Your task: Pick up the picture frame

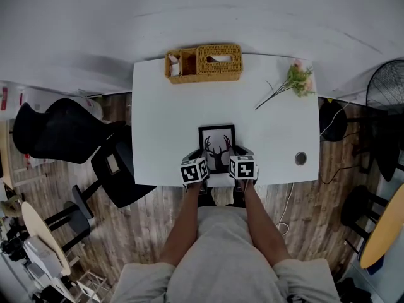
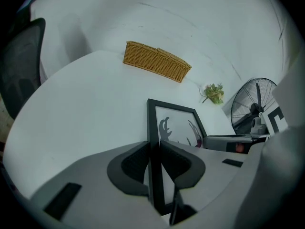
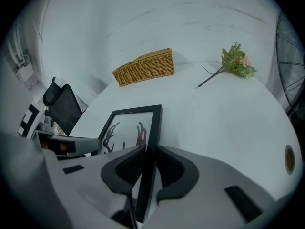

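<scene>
Head view, lower centre: frame (image 1: 217, 142) lies on the counter (image 1: 164, 106) near its front edge, long axis running up the picture. Left gripper (image 1: 201, 161) jaws pinch its left rail and right gripper (image 1: 236, 159) jaws its right rail. A level lift by both likely follows.

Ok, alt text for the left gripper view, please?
The left tool clamps the left edge of a black picture frame with an antler print. Beyond it on the white table lie a wicker basket and a flower sprig; a fan stands at right.
</scene>
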